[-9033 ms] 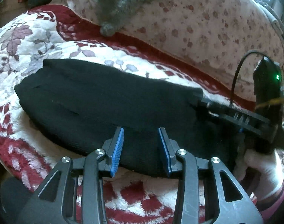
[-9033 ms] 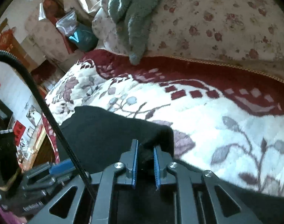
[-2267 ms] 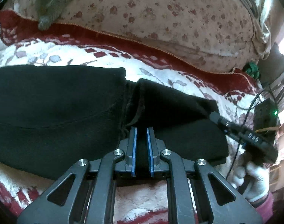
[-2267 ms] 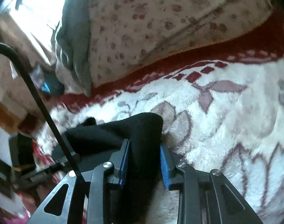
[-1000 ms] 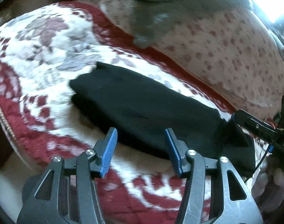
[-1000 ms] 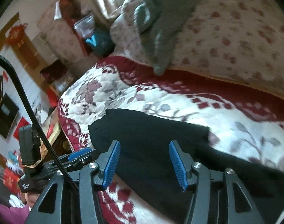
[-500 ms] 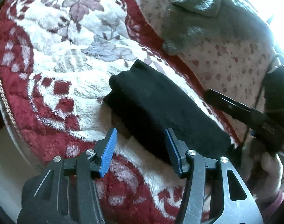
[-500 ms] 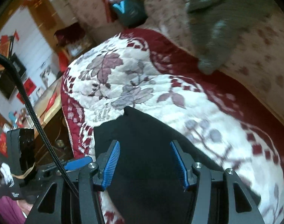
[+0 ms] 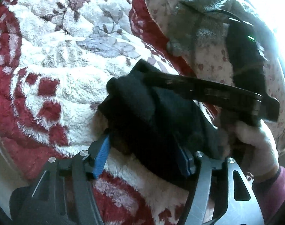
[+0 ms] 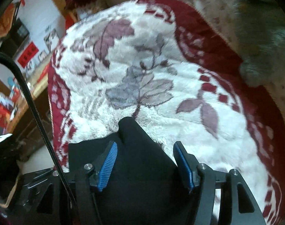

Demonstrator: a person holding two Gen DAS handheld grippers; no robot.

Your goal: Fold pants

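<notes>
The black pants [image 9: 146,112] lie folded into a thick bundle on a plush red and white floral blanket [image 9: 54,71]. My left gripper [image 9: 142,153] straddles the bundle's near edge. Its jaws are opening, the fabric bulges between the blue pads, and the right pad is partly hidden by cloth. My right gripper [image 10: 145,161] hovers over the pointed end of the pants [image 10: 135,146], jaws opening, with the cloth lying between the pads but apart from them. In the left wrist view the right gripper [image 9: 150,78] reaches across the top of the bundle, held by a gloved hand [image 9: 255,140].
A grey knitted cloth [image 9: 208,13] lies draped on a floral cushion [image 9: 204,67] at the back. The blanket's red border [image 10: 56,93] marks the seat's left edge, with a wooden cabinet [image 10: 30,93] and floor beyond. A black cable [image 10: 35,103] crosses the right wrist view.
Both grippers have closed in on the left end of the pants. The left one has dropped around the bundle with wider jaws. The right one has swung left over it.
</notes>
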